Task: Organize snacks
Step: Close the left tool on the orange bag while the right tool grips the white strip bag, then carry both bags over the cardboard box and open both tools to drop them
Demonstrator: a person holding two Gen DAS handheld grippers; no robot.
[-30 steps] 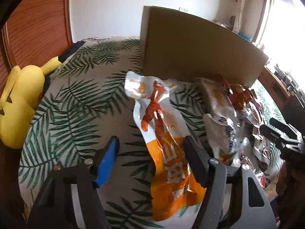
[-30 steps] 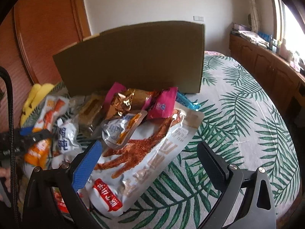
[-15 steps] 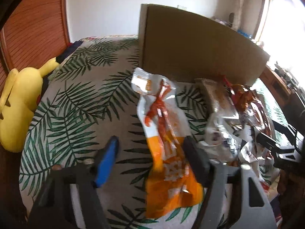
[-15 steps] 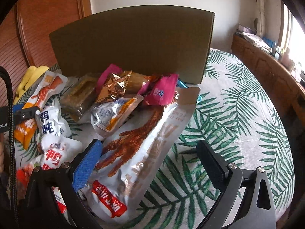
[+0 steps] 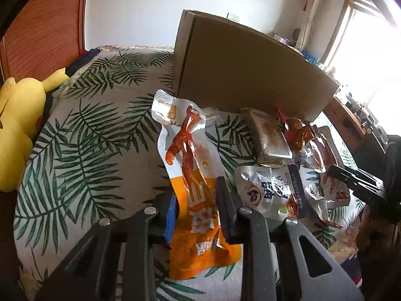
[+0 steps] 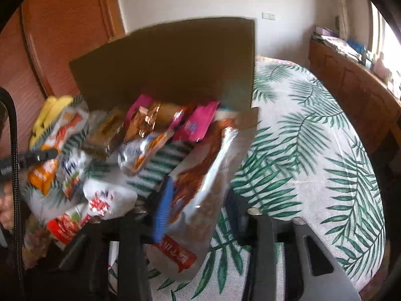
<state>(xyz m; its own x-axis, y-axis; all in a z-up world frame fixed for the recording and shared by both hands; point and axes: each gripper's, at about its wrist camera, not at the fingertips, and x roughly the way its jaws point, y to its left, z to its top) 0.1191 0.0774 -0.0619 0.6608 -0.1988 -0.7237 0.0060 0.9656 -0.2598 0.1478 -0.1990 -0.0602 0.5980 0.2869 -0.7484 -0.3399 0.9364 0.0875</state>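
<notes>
My left gripper (image 5: 196, 202) is shut on an orange and white chicken-feet pouch (image 5: 186, 148), which rises toward a tall cardboard box (image 5: 245, 75). My right gripper (image 6: 200, 200) is shut on a large white pouch with brown chicken feet (image 6: 200, 183) and lifts its edge. A pile of snack packets lies in front of the box: a brown cake pack (image 5: 272, 140), a white duck pack (image 5: 273, 193), pink packs (image 6: 198, 123) and a gold foil pack (image 6: 144, 123). The left gripper also shows in the right wrist view (image 6: 37, 155).
All lies on a bed with a palm-leaf cover (image 5: 87, 135). A yellow plush toy (image 5: 17, 123) sits at the left edge. A wooden cabinet (image 6: 351, 85) runs along the right, a wooden panel (image 5: 42, 30) on the left.
Both grippers have closed from wide open: the left on the orange pouch, the right on the large white pouch, whose edge is now folded up. The right view is blurred by motion.
</notes>
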